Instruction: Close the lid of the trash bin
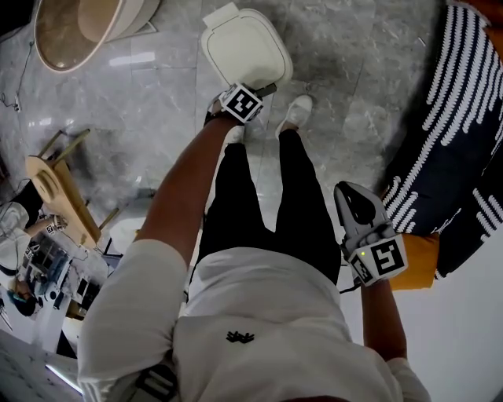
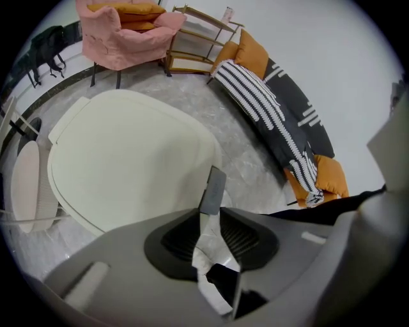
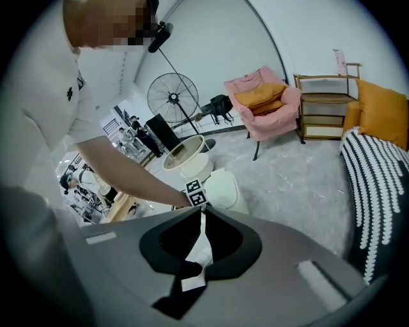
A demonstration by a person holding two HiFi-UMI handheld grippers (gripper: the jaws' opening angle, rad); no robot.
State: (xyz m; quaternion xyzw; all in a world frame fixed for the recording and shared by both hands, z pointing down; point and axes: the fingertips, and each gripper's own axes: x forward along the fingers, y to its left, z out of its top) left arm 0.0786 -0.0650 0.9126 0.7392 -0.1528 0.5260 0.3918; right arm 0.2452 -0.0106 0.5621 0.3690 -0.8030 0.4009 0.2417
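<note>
My right gripper is nearest to me, held by my hip, well back from the trash bin and to its right. Its jaws are drawn together to a thin slit that meets at the tips, with nothing in them.

My left gripper is stretched forward on a straight arm to the bin's near edge, pointing steeply down. Its jaws stand a little apart and grip nothing; through the gap I see only floor, with the lid just beyond them. I can't tell whether the tips touch it. My shoes stand right at the bin's near side.

The cream lid lies flat on the bin, its rim sitting all round the body.

To the right of the bin, a sofa runs along the wall with a striped blanket draped over it. Left of the bin stands a round tub. Beyond the bin are a pink armchair, a wooden shelf beside it, and a fan.
</note>
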